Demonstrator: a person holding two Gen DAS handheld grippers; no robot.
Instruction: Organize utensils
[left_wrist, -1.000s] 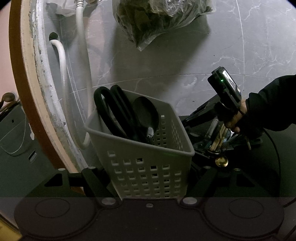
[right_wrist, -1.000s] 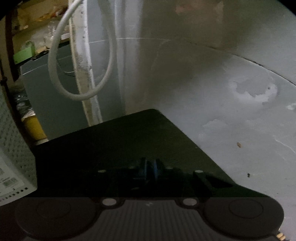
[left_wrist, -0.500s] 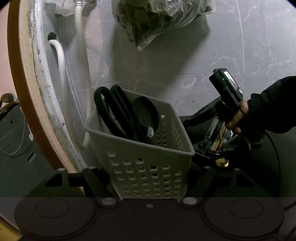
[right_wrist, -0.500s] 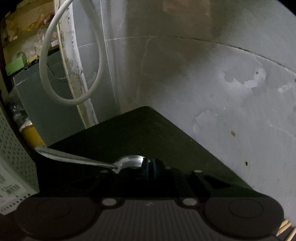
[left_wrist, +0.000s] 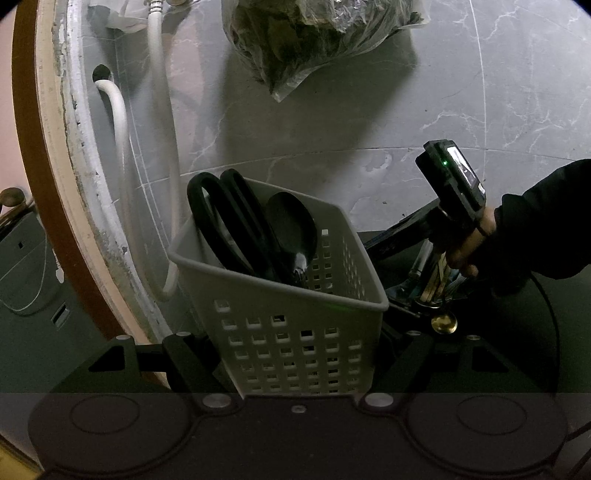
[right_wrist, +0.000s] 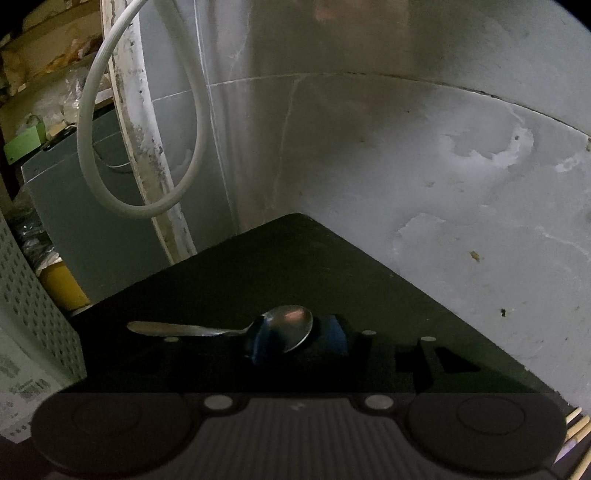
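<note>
My left gripper (left_wrist: 299, 354) is shut on a white perforated basket (left_wrist: 288, 343), one finger on each side wall. Black scissors (left_wrist: 221, 218) and a black spoon (left_wrist: 291, 221) stand in the basket. To its right, a hand in a black sleeve holds my right gripper (left_wrist: 424, 291) down over a heap of metal utensils and chopsticks (left_wrist: 436, 280). In the right wrist view a metal spoon (right_wrist: 288, 326) lies on the black mat (right_wrist: 295, 258), handle pointing left. Its bowl sits between the blue pads (right_wrist: 334, 332) of my right gripper (right_wrist: 295, 338), whose jaws are opening, with a gap beside the bowl.
A small gold spoon (left_wrist: 444, 322) lies at the near end of the heap. A clear bag of dark greens (left_wrist: 314, 40) rests on the grey marble behind. A white hose (left_wrist: 162, 147) loops along the left wall. Chopstick tips (right_wrist: 576, 421) show at the lower right.
In the right wrist view the metal spoon came into sight and the jaws spread apart around its bowl. The left gripper and the basket have stayed put.
</note>
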